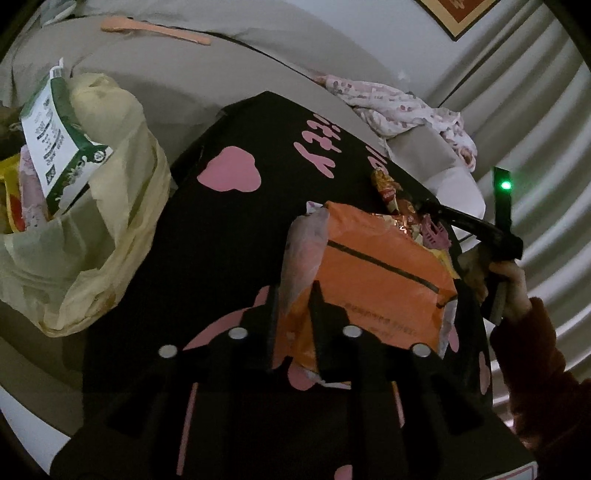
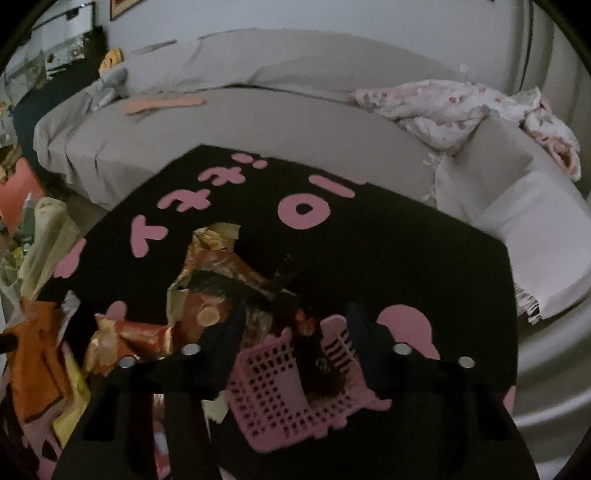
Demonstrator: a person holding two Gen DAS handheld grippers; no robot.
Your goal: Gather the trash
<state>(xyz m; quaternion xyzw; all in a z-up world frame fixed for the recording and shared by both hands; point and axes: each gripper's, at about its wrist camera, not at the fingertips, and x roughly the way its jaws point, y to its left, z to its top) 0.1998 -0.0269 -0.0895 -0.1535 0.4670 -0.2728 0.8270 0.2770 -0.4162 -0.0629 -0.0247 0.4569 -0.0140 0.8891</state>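
Note:
An orange plastic mailer bag (image 1: 373, 266) lies on a black table with pink shapes (image 1: 229, 221). My left gripper (image 1: 293, 295) is shut on its near left corner. Past it lie crumpled snack wrappers (image 1: 391, 192). My right gripper (image 2: 295, 321) stands over a broken pink plastic basket (image 2: 280, 387) with its jaws apart around the basket's upper edge, next to shiny red and gold wrappers (image 2: 207, 280). The right gripper also shows in the left wrist view (image 1: 480, 229). A pale yellow plastic bag (image 1: 110, 229) at the left holds a green and white carton (image 1: 59, 136).
A grey sofa (image 2: 258, 122) curves behind the table, with a floral cloth (image 2: 461, 107) at the right and a peach strip (image 1: 155, 29) on its back. Corrugated wall panels (image 1: 535, 122) stand at the right. The orange mailer's edge (image 2: 37, 354) shows at the left in the right wrist view.

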